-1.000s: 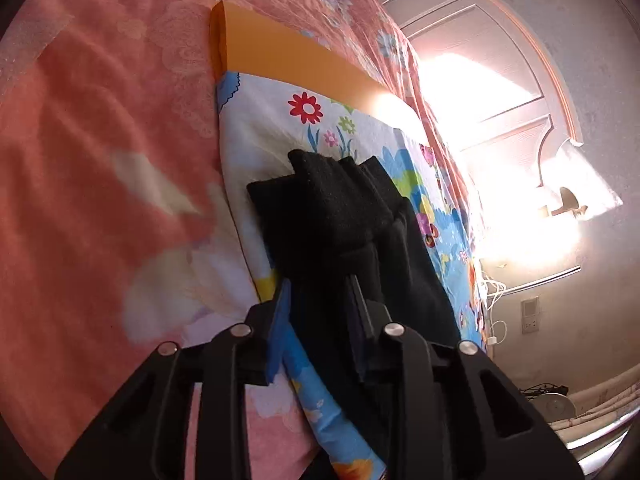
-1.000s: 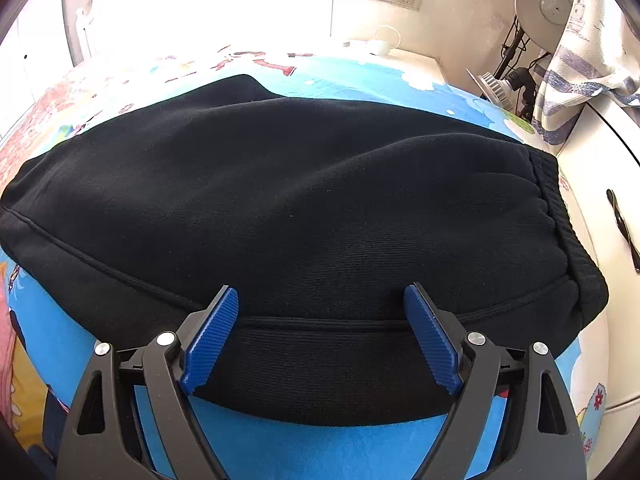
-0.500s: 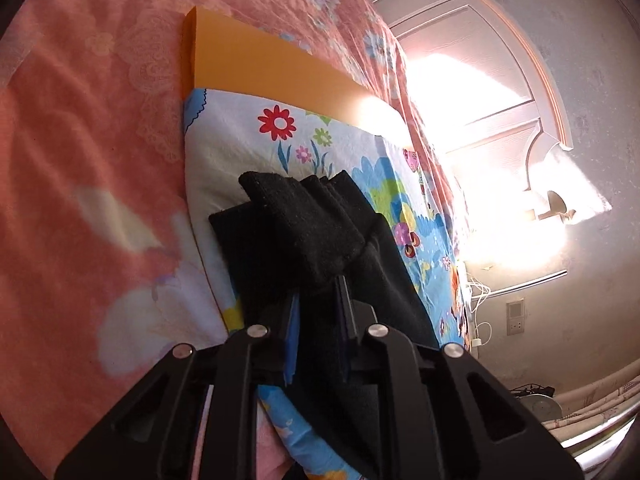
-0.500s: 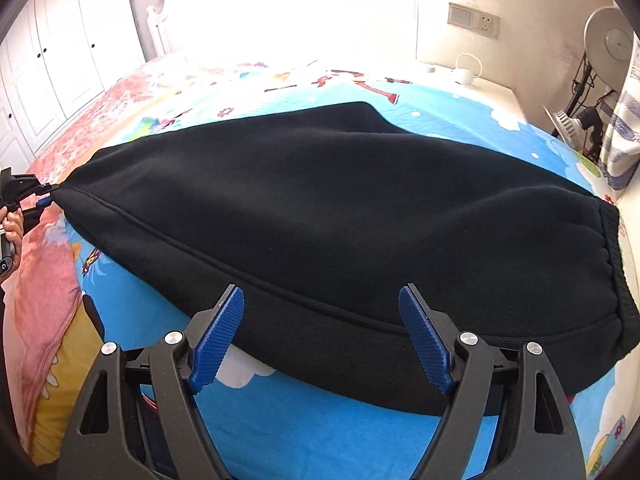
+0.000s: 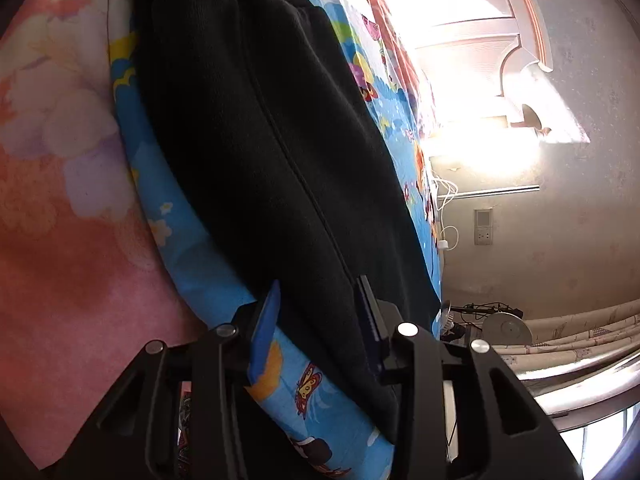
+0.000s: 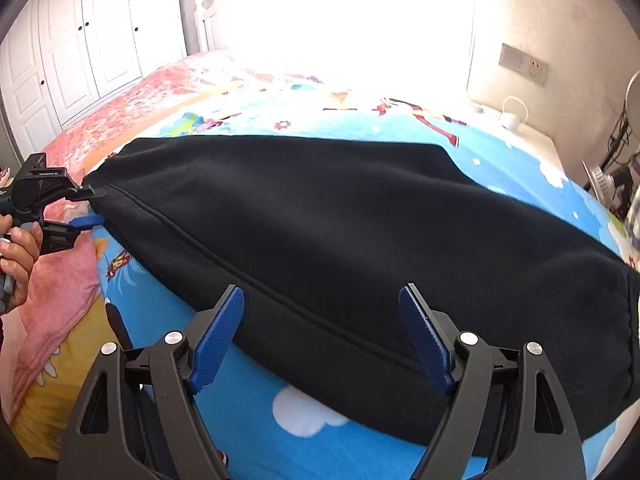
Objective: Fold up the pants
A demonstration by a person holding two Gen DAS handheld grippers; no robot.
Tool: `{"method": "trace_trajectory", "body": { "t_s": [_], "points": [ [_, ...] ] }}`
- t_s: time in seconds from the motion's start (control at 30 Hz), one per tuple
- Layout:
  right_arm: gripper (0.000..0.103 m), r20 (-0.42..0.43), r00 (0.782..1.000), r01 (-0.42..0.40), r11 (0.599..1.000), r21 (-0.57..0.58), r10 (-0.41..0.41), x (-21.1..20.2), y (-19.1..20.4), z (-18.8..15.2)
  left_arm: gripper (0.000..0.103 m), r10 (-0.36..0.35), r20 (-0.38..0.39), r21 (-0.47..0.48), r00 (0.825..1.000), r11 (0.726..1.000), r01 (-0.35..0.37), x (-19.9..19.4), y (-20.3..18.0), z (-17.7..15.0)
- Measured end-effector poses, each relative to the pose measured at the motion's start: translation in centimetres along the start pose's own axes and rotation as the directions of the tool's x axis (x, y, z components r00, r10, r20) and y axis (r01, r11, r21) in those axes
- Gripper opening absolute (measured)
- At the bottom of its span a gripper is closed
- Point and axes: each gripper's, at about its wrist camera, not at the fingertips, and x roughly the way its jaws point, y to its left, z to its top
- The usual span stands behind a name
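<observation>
The black pants (image 6: 360, 232) lie flat on a blue cartoon-print blanket (image 6: 248, 420), folded lengthwise, waistband at the right. My right gripper (image 6: 320, 340) is open and empty, its blue pads just over the near edge of the pants. My left gripper (image 5: 316, 320) is open, its pads either side of the leg end of the pants (image 5: 260, 120) without pinching it. It also shows in the right wrist view (image 6: 86, 208), held by a hand at the left end of the pants.
A pink floral bedspread (image 5: 60, 240) lies under and beside the blanket. White wardrobe doors (image 6: 80, 40) stand at the back left. A wall socket (image 6: 524, 64), a cable and a fan (image 6: 632, 92) are at the right. Strong glare fills the far side.
My left gripper, shut on the leg end half a second ago, has opened and sits low at that end. The pants now lie stretched out flat. My right gripper has drawn back from the pants.
</observation>
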Motion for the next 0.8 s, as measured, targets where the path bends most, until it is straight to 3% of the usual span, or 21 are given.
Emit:
{"method": "trace_trajectory", "body": {
  "t_s": [0.03, 0.1, 0.13, 0.23, 0.37, 0.43, 0.53, 0.57, 0.6, 0.67, 0.7, 0.8],
  "points": [
    [0.078, -0.001, 1.000, 0.005, 1.000, 0.001, -0.005, 0.6, 0.5, 0.5, 0.033, -0.004, -0.007, -0.007, 1.000, 1.000, 0.004, 0.5, 0.1, -0.1],
    [0.078, -0.002, 1.000, -0.007, 1.000, 0.012, 0.007, 2.0, 1.0, 1.3, 0.011, -0.016, -0.017, -0.003, 1.000, 1.000, 0.016, 1.4, 0.0, 0.0],
    [0.078, -0.030, 1.000, -0.001, 1.000, 0.000, 0.001, 3.1, 1.4, 1.3, 0.006, -0.009, -0.014, 0.017, 1.000, 1.000, 0.010, 1.5, -0.3, -0.1],
    [0.078, -0.142, 0.989, 0.031, 0.999, -0.042, -0.037, 5.2, 2.2, 0.2, 0.005, 0.026, 0.026, 0.053, 0.999, 0.998, -0.028, 0.2, -1.1, -0.9],
    [0.081, -0.145, 0.989, 0.025, 0.999, -0.026, -0.029, 4.9, 2.0, -0.7, 0.005, 0.071, 0.025, 0.088, 0.997, 0.993, -0.073, 0.7, -0.8, -1.4],
    [0.084, -0.148, 0.988, 0.032, 0.999, -0.027, -0.035, 5.0, 1.8, -0.9, 0.009, 0.029, 0.001, 0.008, 1.000, 1.000, -0.029, 1.3, 1.0, -1.3],
    [0.088, -0.148, 0.988, 0.040, 0.999, -0.025, -0.043, 5.4, 1.6, -0.8, 0.011, 0.052, 0.080, 0.070, 0.995, 0.996, -0.058, -0.8, 0.3, -1.7],
    [0.088, -0.146, 0.988, 0.043, 0.999, -0.020, -0.045, 5.4, 1.6, -0.9, 0.019, 0.051, 0.135, 0.119, 0.990, 0.991, -0.068, -1.9, -0.4, -1.6],
    [0.088, -0.143, 0.989, 0.048, 0.999, -0.018, -0.050, 5.5, 1.7, -0.9, 0.036, 0.039, 0.192, 0.182, 0.981, 0.980, -0.075, -2.8, -1.2, -1.6],
    [0.089, -0.137, 0.989, 0.059, 0.998, -0.016, -0.061, 5.5, 1.9, -0.9, 0.059, 0.012, 0.256, 0.293, 0.967, 0.952, -0.089, -3.3, -2.6, -1.4],
    [0.090, -0.136, 0.988, 0.065, 0.998, -0.016, -0.067, 5.5, 2.0, -0.9, 0.060, -0.002, 0.251, 0.349, 0.968, 0.933, -0.089, -2.8, -3.0, -1.1],
    [0.092, -0.137, 0.988, 0.071, 0.997, -0.011, -0.072, 5.5, 1.8, -0.9, 0.060, 0.114, 0.302, 0.470, 0.947, 0.846, -0.252, -1.0, -3.7, -0.2]
  ]
}}
